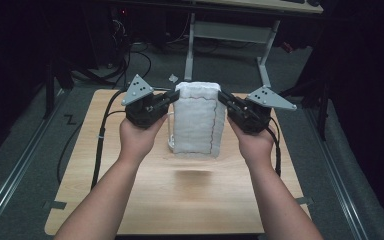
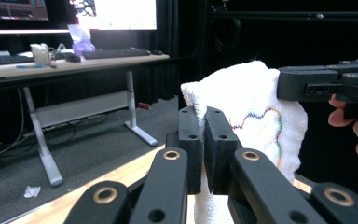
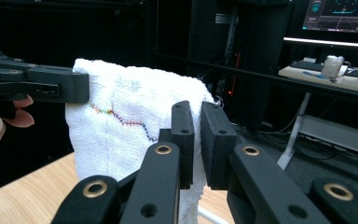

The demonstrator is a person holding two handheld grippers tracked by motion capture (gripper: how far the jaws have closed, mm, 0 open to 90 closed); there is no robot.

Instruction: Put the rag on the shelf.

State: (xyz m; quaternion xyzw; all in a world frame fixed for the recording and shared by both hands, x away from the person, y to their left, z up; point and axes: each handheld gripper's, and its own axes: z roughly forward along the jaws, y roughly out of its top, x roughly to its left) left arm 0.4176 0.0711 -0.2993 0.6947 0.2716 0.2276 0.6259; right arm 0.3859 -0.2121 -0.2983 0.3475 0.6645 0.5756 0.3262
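A white towel (image 1: 197,120) with a wavy rainbow-coloured stitched line hangs in the air above the wooden table (image 1: 145,200). My left gripper (image 1: 174,96) is shut on the towel's upper left corner, and my right gripper (image 1: 221,96) is shut on its upper right corner. In the left gripper view the towel (image 2: 251,112) sits pinched between the black jaws of my left gripper (image 2: 204,122), with the other gripper's jaw at the far corner. In the right gripper view my right gripper (image 3: 197,116) clamps the edge of the towel (image 3: 126,116). The lower hem hangs clear of the tabletop.
Behind the table stands a desk frame with white legs (image 1: 190,45) on a grey carpet, with cables (image 1: 130,60) on the floor. A desk with a keyboard (image 2: 116,52) and a monitor (image 2: 121,14) is farther off. A scrap of paper (image 1: 172,77) lies on the floor.
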